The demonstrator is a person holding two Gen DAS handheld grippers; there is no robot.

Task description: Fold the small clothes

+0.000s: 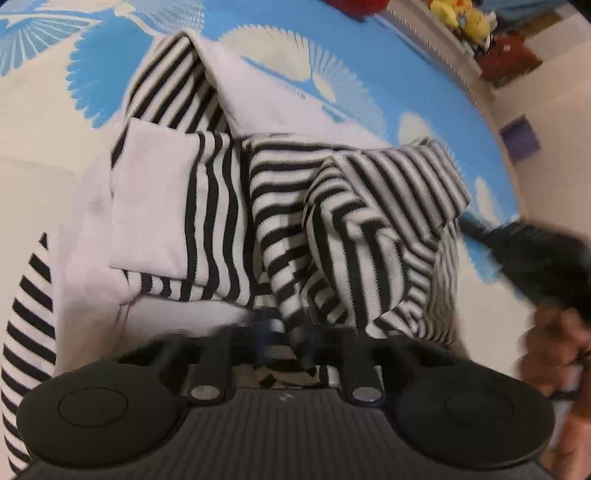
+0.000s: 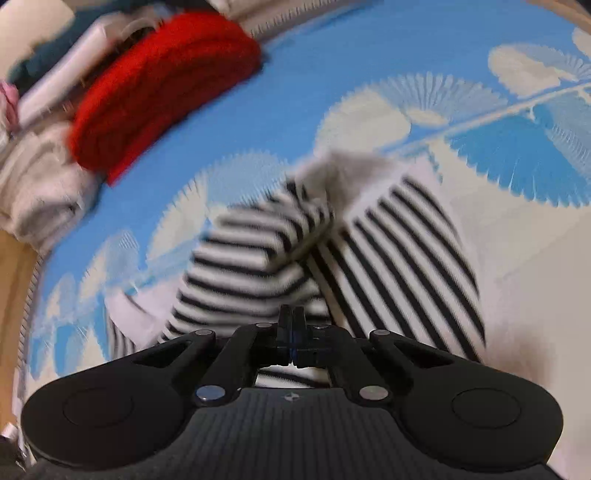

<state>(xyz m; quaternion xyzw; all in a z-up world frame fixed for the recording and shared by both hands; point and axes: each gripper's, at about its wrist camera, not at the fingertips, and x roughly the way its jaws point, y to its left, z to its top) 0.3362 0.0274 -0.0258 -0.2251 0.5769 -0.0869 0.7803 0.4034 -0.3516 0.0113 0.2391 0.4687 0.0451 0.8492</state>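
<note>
A black-and-white striped garment [image 1: 295, 206] with plain white panels lies partly folded on the blue-and-cream patterned mat [image 1: 369, 85]. My left gripper [image 1: 291, 343] is low over its near edge; striped cloth drapes between the fingers and hides the tips. In the right wrist view the same garment [image 2: 388, 236] lies bunched ahead. My right gripper [image 2: 293, 332] has its jaws together right at the near edge of the cloth, and the blur hides whether any fabric is pinched. The right gripper also shows blurred at the right of the left wrist view [image 1: 546, 266], beside the garment's corner.
A folded red knit [image 2: 162, 85] lies on a pile of pale clothes [image 2: 37, 192] at the far left of the mat. Yellow plush toys [image 1: 461, 18] and a purple item [image 1: 521, 134] sit beyond the mat's far right edge.
</note>
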